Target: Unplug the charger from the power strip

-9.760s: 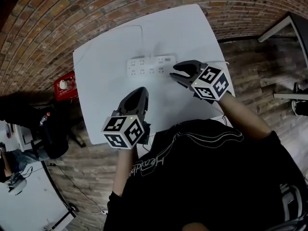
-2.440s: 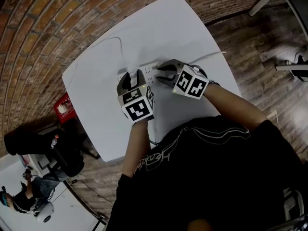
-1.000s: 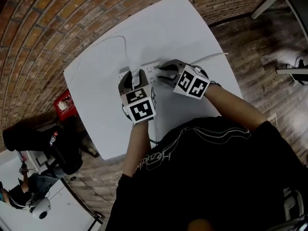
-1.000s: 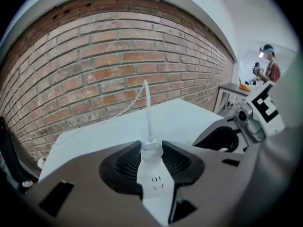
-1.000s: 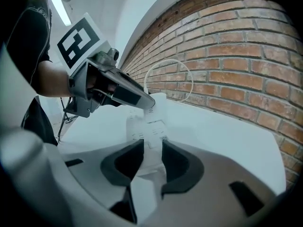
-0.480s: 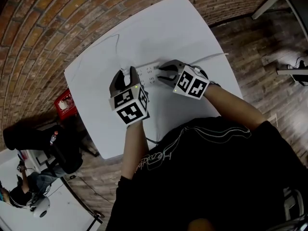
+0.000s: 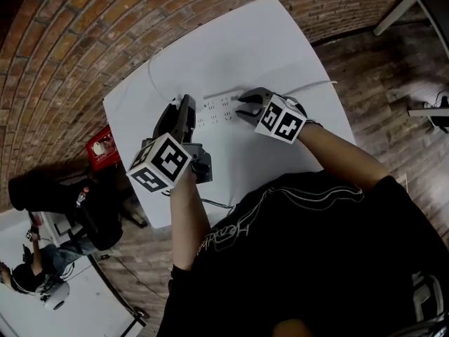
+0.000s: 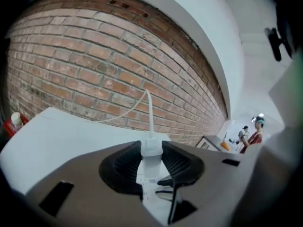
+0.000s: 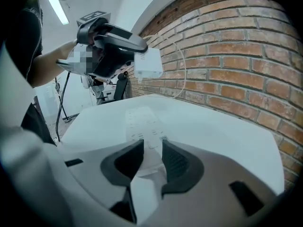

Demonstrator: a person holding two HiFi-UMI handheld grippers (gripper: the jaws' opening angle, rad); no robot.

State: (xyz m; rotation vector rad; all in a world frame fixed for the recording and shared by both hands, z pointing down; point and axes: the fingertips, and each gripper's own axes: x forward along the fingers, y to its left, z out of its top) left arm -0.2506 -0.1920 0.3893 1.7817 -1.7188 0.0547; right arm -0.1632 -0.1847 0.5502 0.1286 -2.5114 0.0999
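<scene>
A white power strip (image 7: pixel 216 108) lies on the white table (image 7: pixel 245 41). My right gripper (image 7: pixel 244 102) is shut on its near end, and in the right gripper view the strip (image 9: pixel 141 122) runs away between the pads. My left gripper (image 7: pixel 184 104) hangs above the table to the strip's left, shut on the white charger (image 8: pixel 151 157). The charger's thin white cable (image 8: pixel 149 110) rises from it toward the brick wall. From the right gripper view the charger (image 9: pixel 148 63) shows in the air, clear of the strip, in the left gripper (image 9: pixel 135 44).
The strip's own cord (image 7: pixel 309 86) runs off the table's right edge. A red crate (image 7: pixel 103 143) stands on the floor left of the table, with a dark bag (image 7: pixel 42 188) beside it. A person (image 8: pixel 254 135) stands far off. Brick surrounds the table's far side.
My left gripper has lifted up and to the left with the charger, pulling it out of the strip, and rolled as it rose. The right gripper has kept still on the strip.
</scene>
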